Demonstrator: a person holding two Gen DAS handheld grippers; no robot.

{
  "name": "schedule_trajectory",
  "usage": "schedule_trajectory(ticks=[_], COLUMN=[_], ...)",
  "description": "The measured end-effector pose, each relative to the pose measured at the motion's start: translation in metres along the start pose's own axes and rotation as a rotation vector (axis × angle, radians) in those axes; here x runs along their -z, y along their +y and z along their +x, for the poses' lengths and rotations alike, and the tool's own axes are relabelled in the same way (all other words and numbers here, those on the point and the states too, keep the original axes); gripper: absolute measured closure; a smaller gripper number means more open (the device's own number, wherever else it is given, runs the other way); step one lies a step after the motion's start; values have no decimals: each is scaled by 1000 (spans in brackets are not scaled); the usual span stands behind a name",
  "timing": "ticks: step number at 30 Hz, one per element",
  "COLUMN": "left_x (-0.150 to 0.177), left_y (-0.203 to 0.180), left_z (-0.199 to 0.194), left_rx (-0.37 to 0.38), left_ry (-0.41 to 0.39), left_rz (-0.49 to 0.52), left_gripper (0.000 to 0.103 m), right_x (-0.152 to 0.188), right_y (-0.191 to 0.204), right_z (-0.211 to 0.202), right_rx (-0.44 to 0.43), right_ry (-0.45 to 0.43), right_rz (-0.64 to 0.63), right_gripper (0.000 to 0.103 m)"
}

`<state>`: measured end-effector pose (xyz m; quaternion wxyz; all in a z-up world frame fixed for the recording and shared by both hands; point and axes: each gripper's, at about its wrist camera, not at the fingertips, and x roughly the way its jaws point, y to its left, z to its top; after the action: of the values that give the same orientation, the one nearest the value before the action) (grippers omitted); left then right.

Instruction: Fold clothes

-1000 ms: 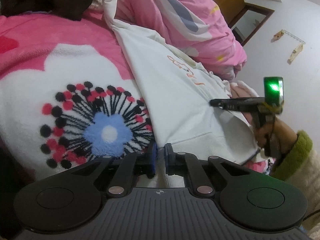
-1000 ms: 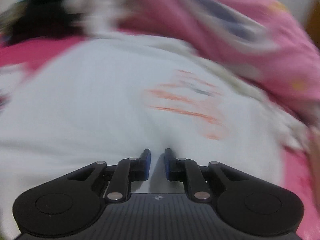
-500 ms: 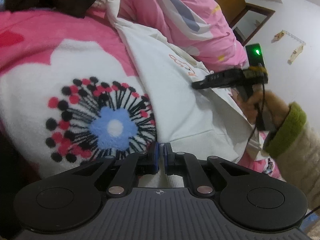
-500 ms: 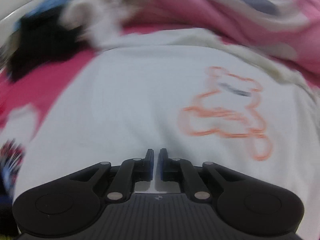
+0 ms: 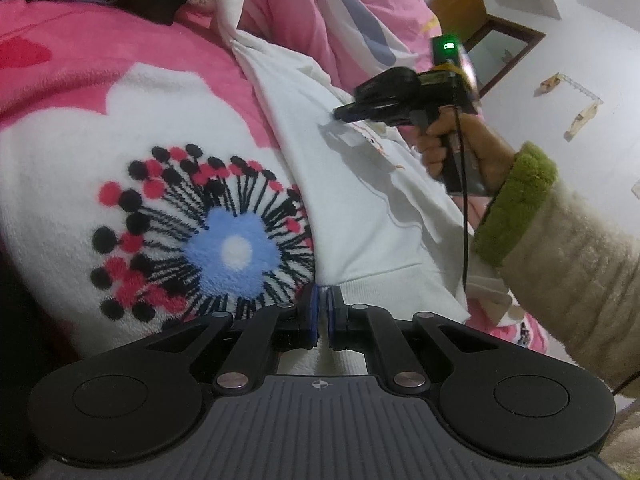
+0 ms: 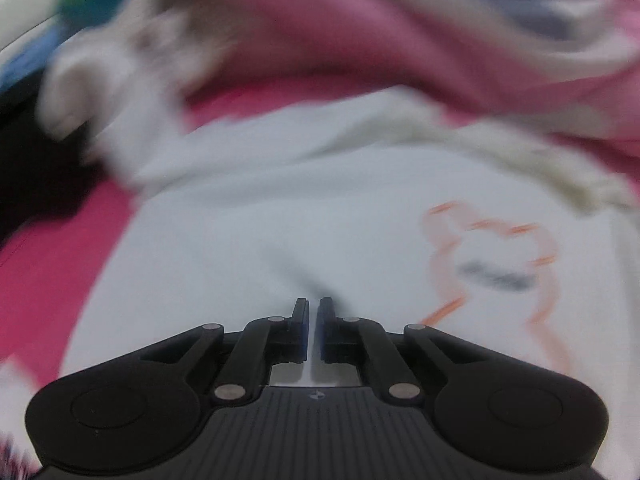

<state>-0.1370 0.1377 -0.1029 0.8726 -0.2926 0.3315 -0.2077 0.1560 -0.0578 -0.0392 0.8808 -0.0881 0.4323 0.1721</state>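
A white sweatshirt (image 5: pixel 360 200) lies spread on a bed, over a pink fleece blanket (image 5: pixel 100 92) with a large flower print, its hem toward the lower edge of the left wrist view and its collar end running up toward a rumpled pink duvet (image 5: pixel 340 12).

The left claw (image 5: pixel 322 312) sits nipped together at the sweatshirt's ribbed hem corner; whether it pinches the cloth cannot be told, as the fabric edge only meets the fingertips there. The right claw (image 6: pixel 313 320), held in a hand (image 5: pixel 460 148) with a green-cuffed sleeve, hangs over the chest of the garment near the orange outline print (image 6: pixel 492 264); its jaws stand narrow and are just starting to part, with nothing between them.

The fold looks barely begun. The risks from here appear to be a grab that takes the fleece blanket along with the sweatshirt, since both are soft and pressed together, and a one-sided pull that drags the garment askew if the hem corner is not truly held. The dangling cable (image 5: pixel 464 208) could also snag the cloth.
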Motion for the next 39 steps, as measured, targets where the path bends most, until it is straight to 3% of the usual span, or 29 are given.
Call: schedule_trajectory(ticks=[1, 4, 8, 10, 12, 14, 17, 19, 25, 28, 30, 34, 36, 39], left_x=[0, -2, -5, -6, -6, -6, -7, -8, -11, -13, -15, -18, -18, -19], left_y=[1, 7, 14, 15, 15, 13, 12, 10, -4, -10, -13, -16, -17, -19], left_z=[0, 1, 2, 2, 2, 3, 2, 2, 6, 6, 7, 9, 9, 9], left_rx=[6, 30, 65, 75, 77, 75, 67, 58, -4, -33, -44, -60, -67, -77], left_ry=[2, 12, 29, 38, 42, 42, 46, 51, 61, 69, 79, 100, 107, 118], left_rz=[-1, -11, -20, -16, -10, -5, -2, 5, 61, 92, 113, 140, 145, 153], left_gripper=[99, 99, 99, 98, 98, 98, 98, 98, 98, 98, 98, 98, 98, 98], right_x=[-2, 7, 43, 70, 100, 130, 152, 149, 157, 179, 189, 190, 189, 187], right_y=[-4, -21, -46, -45, -45, -55, -87, -91, -20, 2, -10, -40, -39, -16], right_z=[-6, -39, -87, -108, -116, -114, -130, -147, -153, -141, -147, -171, -183, -189], right_rx=[39, -9, -245, -298, -277, -156, -64, -45, -233, -248, -204, -27, -57, -191], right_ry=[-24, -47, -2, 10, 43, 120, 115, 65, -30, 10, 16, 64, 18, -100], right_rz=[24, 65, 83, 15, -77, -107, 6, 63, -226, -372, -396, -331, -298, -314], right_gripper=[97, 96, 91, 90, 90, 90, 94, 91, 90, 90, 86, 85, 85, 85])
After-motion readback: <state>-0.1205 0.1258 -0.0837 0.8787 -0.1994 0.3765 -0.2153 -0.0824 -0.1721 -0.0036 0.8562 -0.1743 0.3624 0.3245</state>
